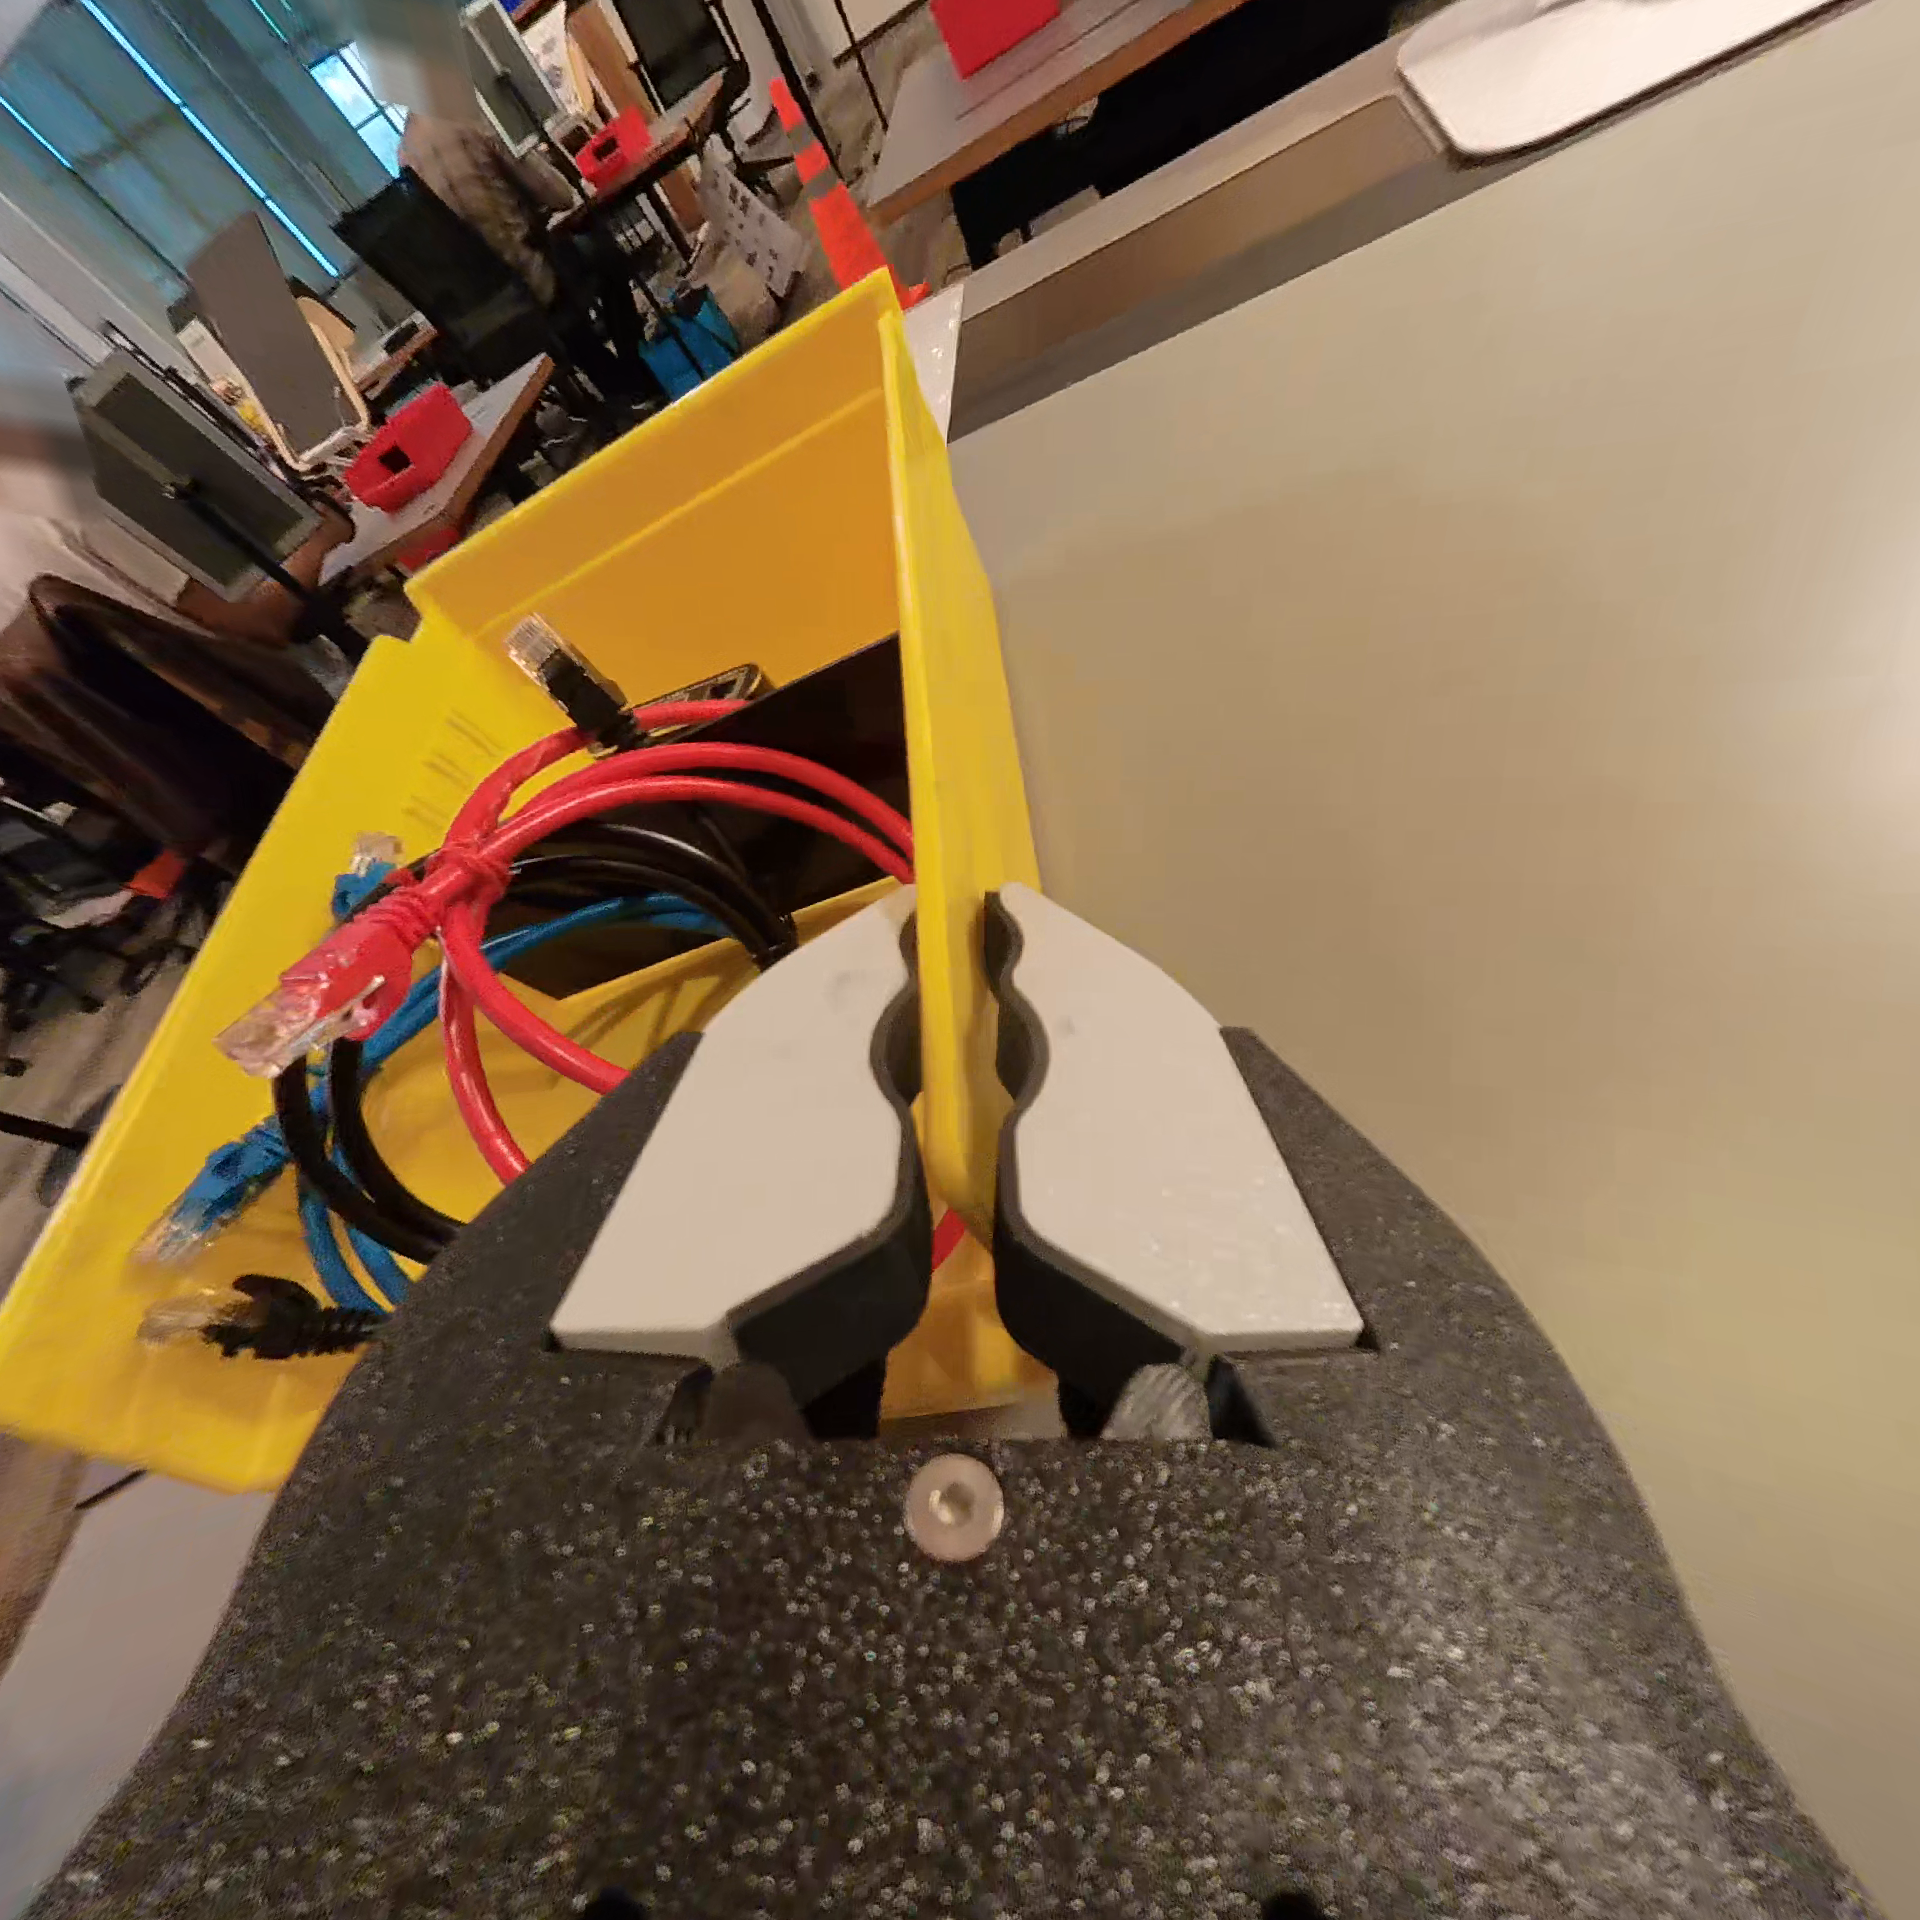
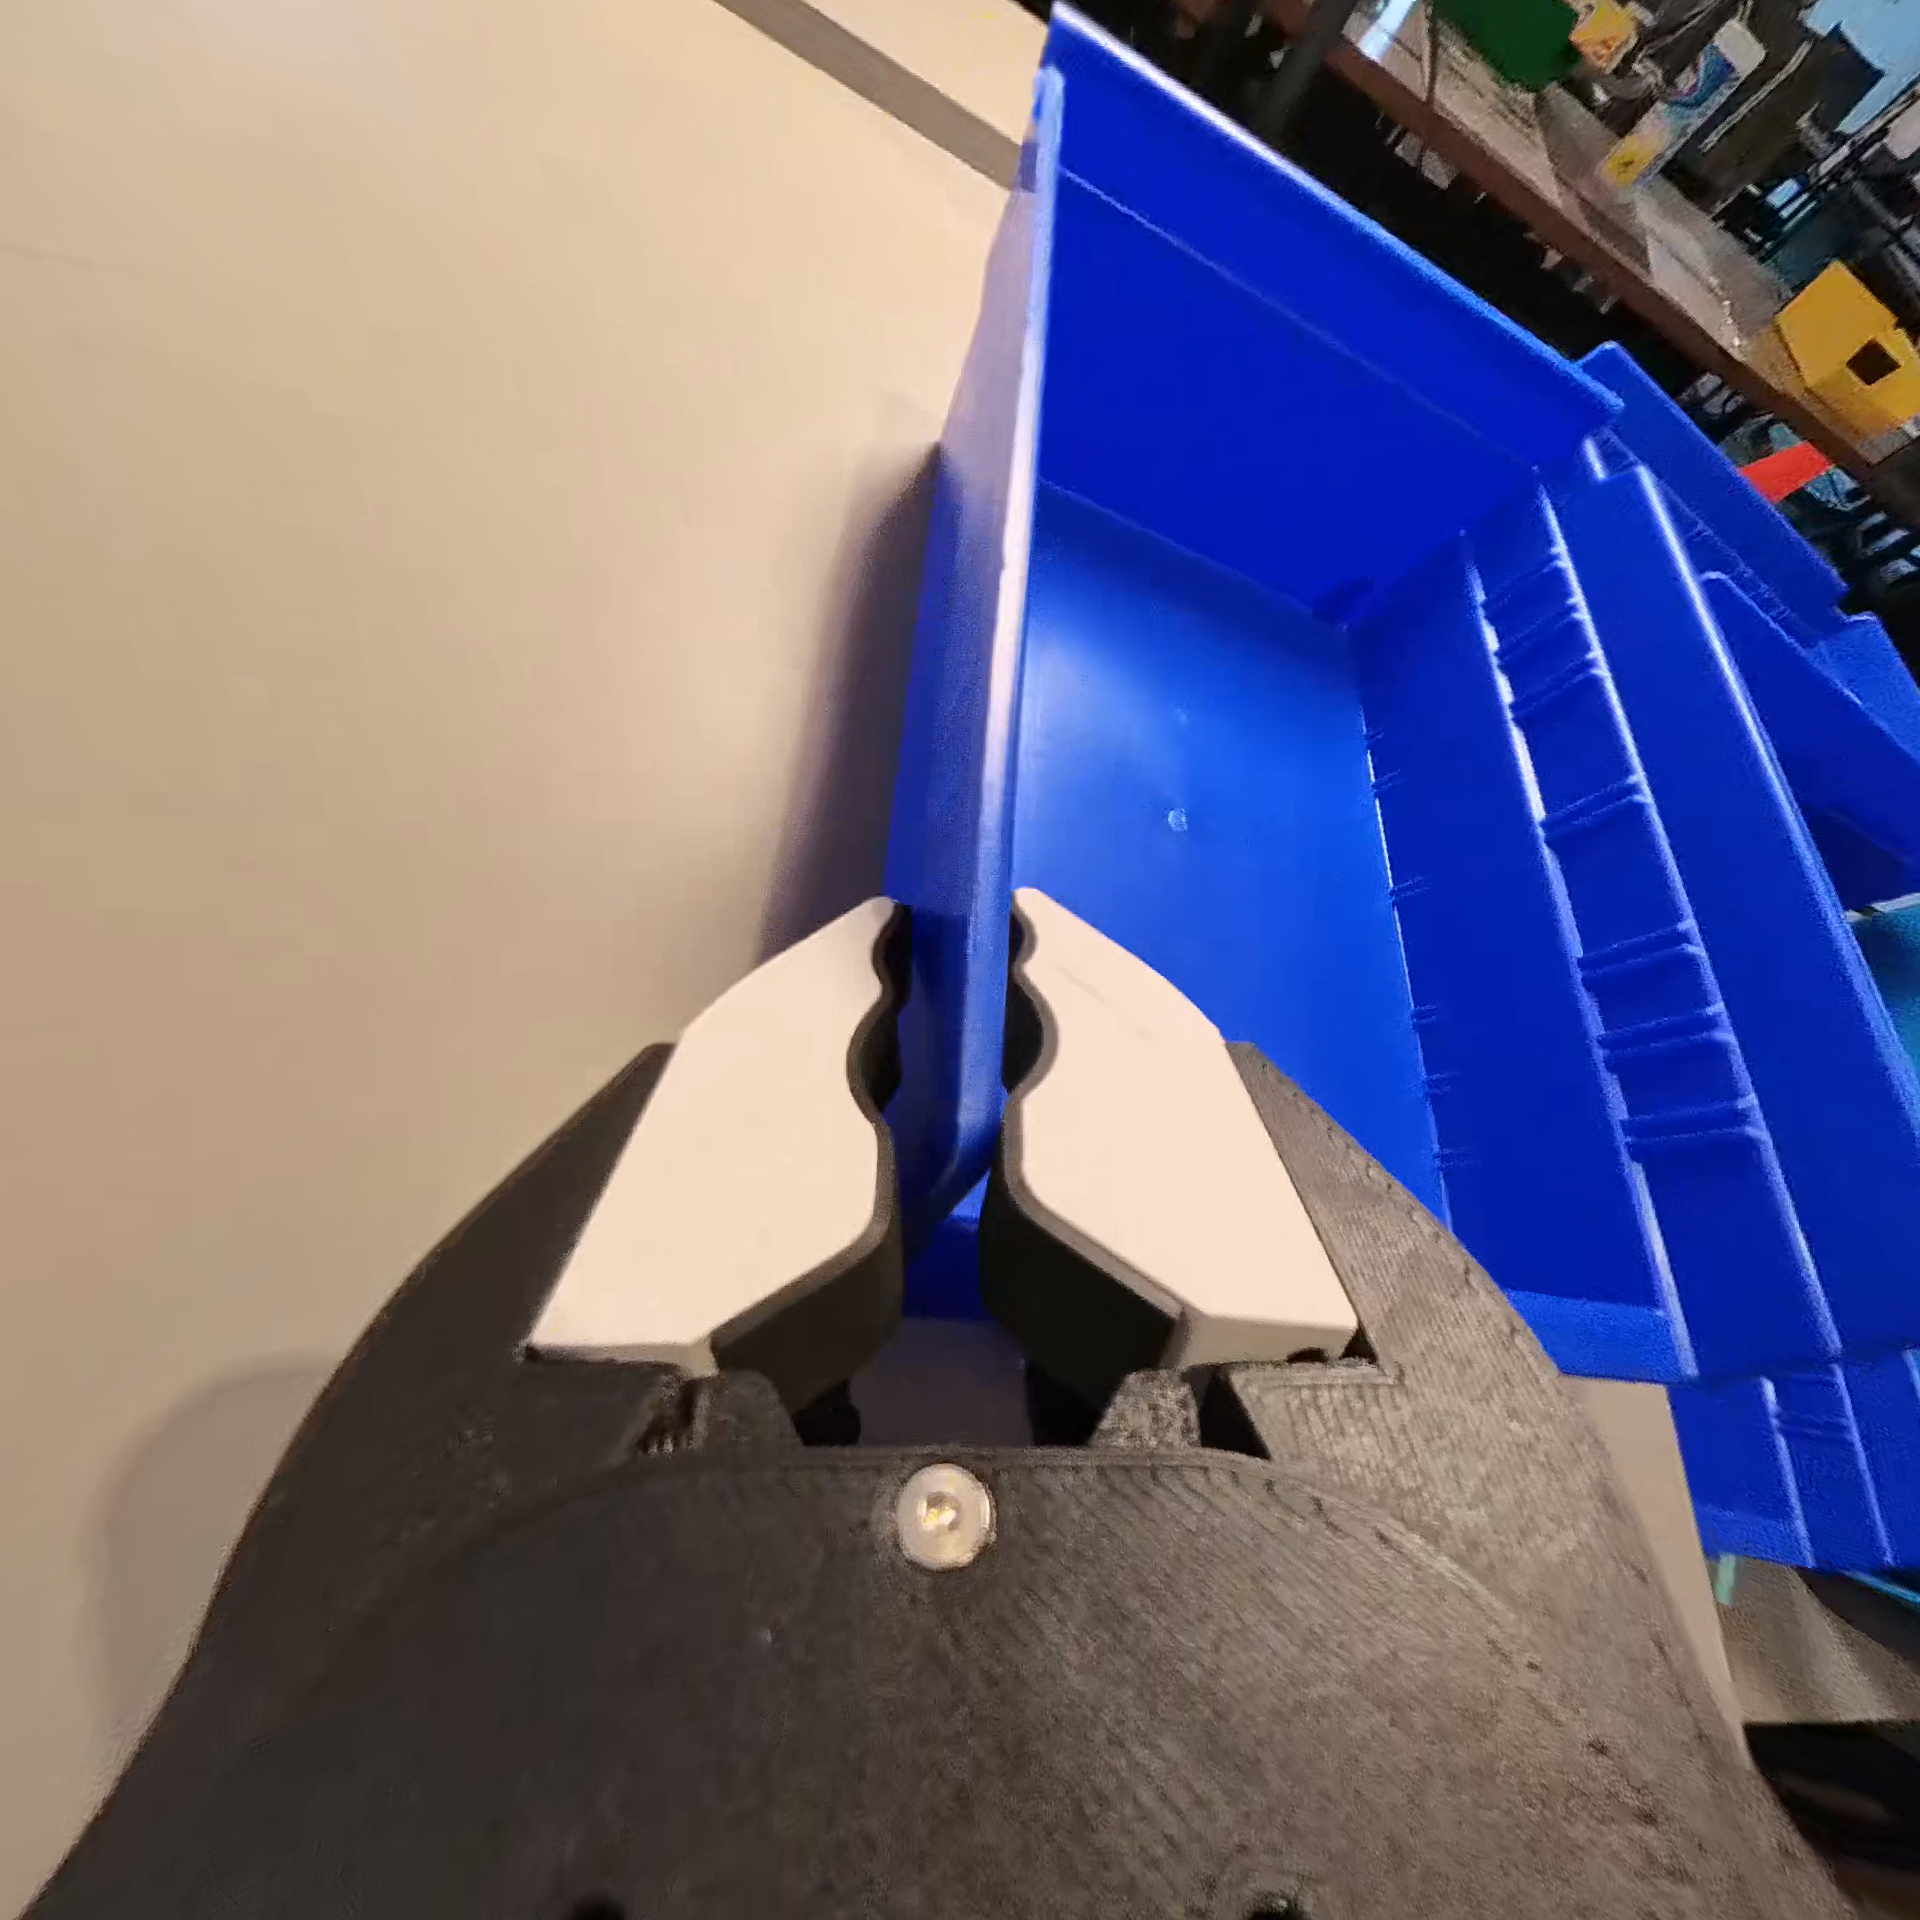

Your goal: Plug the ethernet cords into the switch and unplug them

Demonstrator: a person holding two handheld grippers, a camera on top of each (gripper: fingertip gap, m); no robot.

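- Left gripper [image 1: 951,925]: jaws clamped on yellow bin [image 1: 675,540] wall; red [image 1: 488,1039], blue [image 1: 343,1247], black cords [image 1: 332,1174] tangled over black switch [image 1: 821,707].
- Right gripper [image 2: 956,925]: jaws clamped on blue bin [image 2: 1226,499] wall, on bench [image 2: 468,520].

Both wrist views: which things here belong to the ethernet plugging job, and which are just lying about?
Belongs to the job:
red cord
blue cord
black cord
black switch
yellow bin holding them, gripped by left gripper

Just lying about:
blue bin, nothing visible inside, gripped by right gripper
more blue bins
table
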